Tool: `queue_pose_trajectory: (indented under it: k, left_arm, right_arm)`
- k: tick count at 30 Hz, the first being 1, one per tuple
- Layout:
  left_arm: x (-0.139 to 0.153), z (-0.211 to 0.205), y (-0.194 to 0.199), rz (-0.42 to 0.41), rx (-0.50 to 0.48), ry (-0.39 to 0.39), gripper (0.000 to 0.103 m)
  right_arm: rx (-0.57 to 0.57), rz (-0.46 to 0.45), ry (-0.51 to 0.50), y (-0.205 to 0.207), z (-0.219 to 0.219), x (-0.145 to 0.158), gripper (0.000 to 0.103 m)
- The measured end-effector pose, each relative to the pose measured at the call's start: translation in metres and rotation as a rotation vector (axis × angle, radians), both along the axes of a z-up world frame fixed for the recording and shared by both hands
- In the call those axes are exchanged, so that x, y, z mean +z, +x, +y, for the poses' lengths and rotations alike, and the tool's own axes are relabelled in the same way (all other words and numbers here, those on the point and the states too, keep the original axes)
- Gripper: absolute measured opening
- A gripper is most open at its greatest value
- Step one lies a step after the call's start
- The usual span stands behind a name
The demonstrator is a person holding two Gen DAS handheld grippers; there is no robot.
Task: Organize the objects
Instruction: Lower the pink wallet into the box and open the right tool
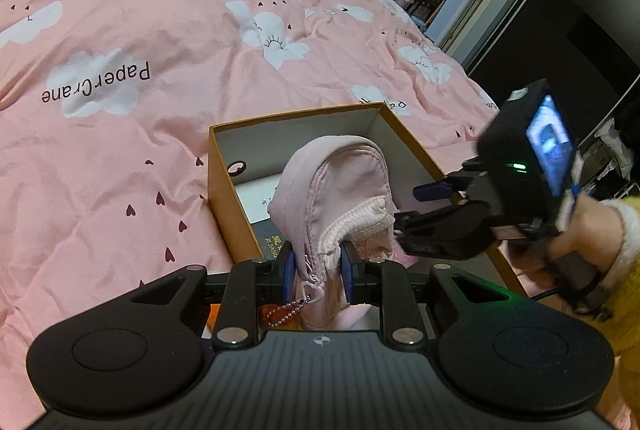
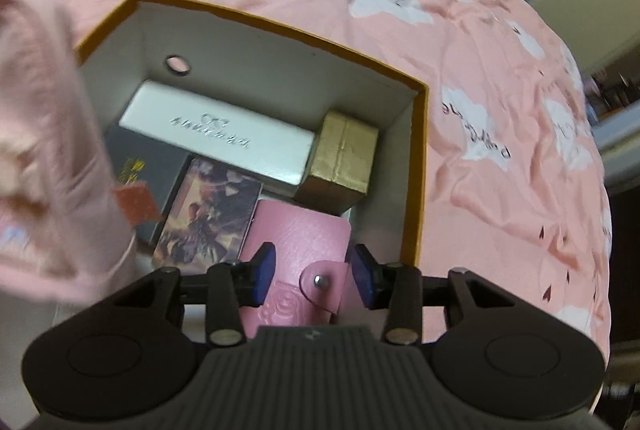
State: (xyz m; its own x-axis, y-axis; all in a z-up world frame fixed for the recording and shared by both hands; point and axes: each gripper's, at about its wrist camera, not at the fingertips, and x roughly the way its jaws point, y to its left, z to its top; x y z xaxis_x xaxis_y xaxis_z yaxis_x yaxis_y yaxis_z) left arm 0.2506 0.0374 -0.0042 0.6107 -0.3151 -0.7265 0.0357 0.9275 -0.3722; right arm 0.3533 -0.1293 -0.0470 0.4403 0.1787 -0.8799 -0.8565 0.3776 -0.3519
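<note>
Left tongs point(image 1: 318, 268) are clamped on the soft pink pouch point(image 1: 332, 190), hanging floppy over the box point(image 1: 224, 190); light, so pinch its seam. Right tongs point(image 2: 314, 276) stand released above the pink wallet point(image 2: 296, 234) inside the box.

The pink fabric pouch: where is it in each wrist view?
Left wrist: pink fabric pouch at centre, clamped in the left gripper over the orange box.
Right wrist: blurred pink mass along the left edge.
Shared landmark: the round hole in the box wall.
</note>
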Motion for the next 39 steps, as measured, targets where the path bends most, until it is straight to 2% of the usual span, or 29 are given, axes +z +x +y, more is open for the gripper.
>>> queue_pose_trajectory:
  k: [4,5,7,10,13,19,23,25,28,31,35,39]
  left_arm:
    - [-0.002,-0.003,0.000,0.004,-0.009,0.001,0.026]
    - [-0.003,-0.004,0.001,0.006,-0.009,-0.002,0.026]
    - [-0.005,-0.006,0.001,0.007,-0.006,-0.004,0.026]
    - [-0.005,-0.007,0.001,0.008,-0.004,-0.001,0.026]
    - [-0.006,-0.008,0.000,0.010,-0.003,0.003,0.026]
    - [-0.006,-0.006,-0.001,0.006,0.006,0.001,0.026]
    - [-0.006,-0.005,-0.001,0.013,0.005,-0.013,0.026]
    - [-0.007,-0.005,-0.001,0.016,0.008,-0.012,0.026]
    - [-0.006,-0.006,-0.002,0.017,0.009,-0.009,0.026]
    - [-0.007,-0.008,-0.001,0.019,0.008,-0.007,0.026]
    - [-0.011,-0.013,0.001,0.031,0.010,-0.006,0.026]
    - [-0.012,-0.014,-0.003,0.041,0.010,0.001,0.026]
  right_arm:
    - [0.131,0.060,-0.049,-0.007,-0.013,0.004,0.040]
    - [0.155,0.079,-0.063,-0.010,-0.016,0.003,0.027]
    - [0.184,0.117,-0.107,-0.014,-0.020,-0.001,0.013]
    - [0.182,0.172,-0.142,-0.018,-0.023,-0.009,0.009]
    - [0.162,0.160,-0.165,-0.019,-0.022,-0.019,0.004]
    - [0.090,0.207,-0.207,-0.011,-0.010,-0.036,0.003]
    - [0.055,0.169,-0.152,-0.005,-0.005,-0.034,0.000]
    - [0.033,0.178,-0.136,0.000,-0.003,-0.034,0.000]
    - [0.055,0.208,-0.140,-0.002,-0.005,-0.030,0.000]
    - [0.101,0.271,-0.193,-0.014,-0.011,-0.030,0.000]
    - [0.103,0.207,-0.257,-0.024,-0.014,-0.043,0.000]
    - [0.076,0.179,-0.190,-0.019,-0.013,-0.044,0.000]
